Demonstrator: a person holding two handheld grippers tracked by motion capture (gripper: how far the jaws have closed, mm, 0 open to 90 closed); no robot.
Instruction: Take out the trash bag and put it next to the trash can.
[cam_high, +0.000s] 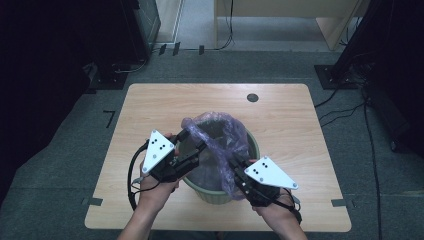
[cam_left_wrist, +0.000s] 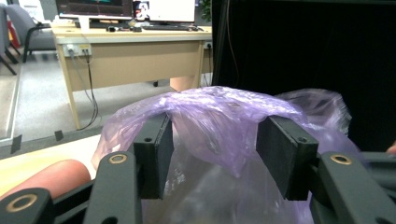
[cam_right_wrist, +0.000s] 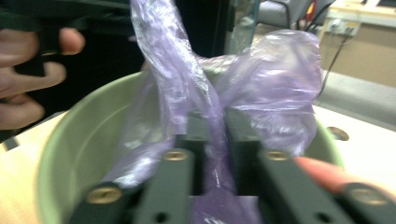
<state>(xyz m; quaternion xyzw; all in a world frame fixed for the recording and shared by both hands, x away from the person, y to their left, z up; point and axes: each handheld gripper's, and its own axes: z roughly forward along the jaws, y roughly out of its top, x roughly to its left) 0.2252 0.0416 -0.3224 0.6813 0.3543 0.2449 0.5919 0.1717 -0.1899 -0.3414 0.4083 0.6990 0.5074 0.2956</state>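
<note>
Lining of the green bin (cam_high: 216, 192) is underway: right hand-held gripper (cam_high: 236, 168) is pinching the purple bag (cam_high: 220, 137) at the bin's near rim, left hand-held gripper (cam_high: 192, 139) is standing half open inside the bag's mouth, stretching it; folding over the rim probably comes next

Mark like "7" on floor (cam_high: 108, 118) left of table (cam_high: 150, 100); no other legible text

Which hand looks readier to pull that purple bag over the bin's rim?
Probably the right gripper: its fingers are shut on the purple bag at the green bin rim. The left gripper straddles film loosely.
</note>
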